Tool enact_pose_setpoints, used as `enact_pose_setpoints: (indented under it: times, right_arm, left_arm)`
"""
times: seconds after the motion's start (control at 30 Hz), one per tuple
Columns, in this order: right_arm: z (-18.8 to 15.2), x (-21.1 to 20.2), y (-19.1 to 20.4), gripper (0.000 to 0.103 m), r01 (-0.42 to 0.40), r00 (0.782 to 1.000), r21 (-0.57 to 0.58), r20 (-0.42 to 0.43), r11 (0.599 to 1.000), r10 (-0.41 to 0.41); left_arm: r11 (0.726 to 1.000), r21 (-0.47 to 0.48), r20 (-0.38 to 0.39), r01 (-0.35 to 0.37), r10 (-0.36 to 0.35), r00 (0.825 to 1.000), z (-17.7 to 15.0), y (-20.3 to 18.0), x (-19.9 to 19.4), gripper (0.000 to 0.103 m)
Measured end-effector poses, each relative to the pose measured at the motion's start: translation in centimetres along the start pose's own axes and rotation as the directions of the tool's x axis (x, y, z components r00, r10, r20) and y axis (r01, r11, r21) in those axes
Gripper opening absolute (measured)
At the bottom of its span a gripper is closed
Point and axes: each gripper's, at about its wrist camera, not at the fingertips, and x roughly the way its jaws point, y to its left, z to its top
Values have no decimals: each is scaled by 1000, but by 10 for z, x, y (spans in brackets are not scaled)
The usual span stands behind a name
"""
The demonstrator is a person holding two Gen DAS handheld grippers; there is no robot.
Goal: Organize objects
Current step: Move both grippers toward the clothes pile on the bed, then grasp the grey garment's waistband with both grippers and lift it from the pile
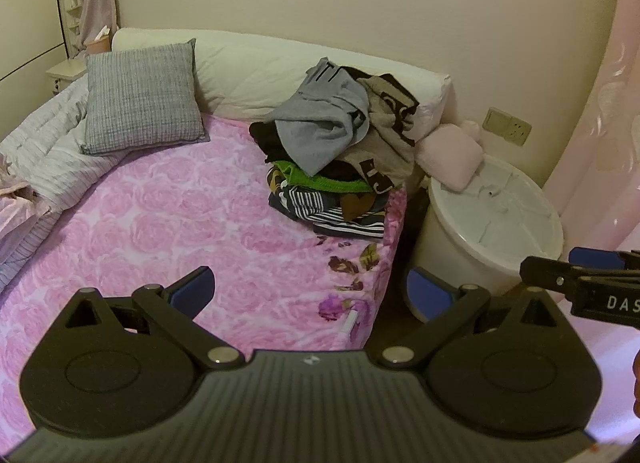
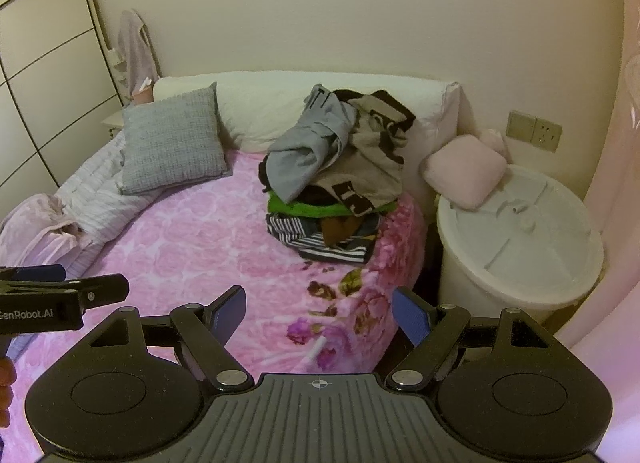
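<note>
Both tools gape empty over the bed [image 1: 160,223]; only right view shows wardrobe [image 2: 40,83] panels fully

Bedspread [image 1: 168,223]: pink rose pattern all over; darker purple and brown flowers with olive leaves near the 5 o'clock corner.
Clothes pile [image 1: 340,151], 1 o'clock of bed centre: grey garment [image 1: 320,123] on top, beige garment with dark brown blocks [image 1: 390,131] beside it, bright green layer [image 1: 320,179] beneath, navy-and-white striped piece [image 1: 320,209] at the bottom.
Cushion [image 1: 140,99], 11 o'clock: grey, fine check.
Long pillow [image 1: 260,67], 12 o'clock: cream-white.
Quilt [image 1: 52,159], 9 o'clock: pale grey stripes.
Bin [image 2: 520,239], 3 o'clock: white; pale pink cushion [image 2: 466,169] on its lid.
Gripper pads [image 2: 412,317]: blue.
</note>
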Motion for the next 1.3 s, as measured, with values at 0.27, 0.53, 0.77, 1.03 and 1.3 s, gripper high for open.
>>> enact_pose_setpoints:
  times: [0.27,0.53,0.77,1.03,1.3]
  right_arm:
    - [27,50,-24,77,-12,999,22,-33,1000,13]
    - [86,136,-51,77,-36,998,43,-41,998,37]
    - [144,241,-76,77,-22,999,57,-38,998,24]
    - [196,352,-98,73,-44,999,72,-6,996,44]
    - [220,427,-101,56,-53,998,50,-35,997,54]
  left_arm:
    - [999,-45,-33,-2,0,999,25,12,54,101]
    - [993,-119,-88,11,-21,996,86,27,150,94]
    - [980,-186,-133,72,-97,986,152,32,270,78]
    - [948,-289,-178,133,-190,966,207,31,391,66]
    - [848,-493,-166,196,-313,935,223,40,467,58]
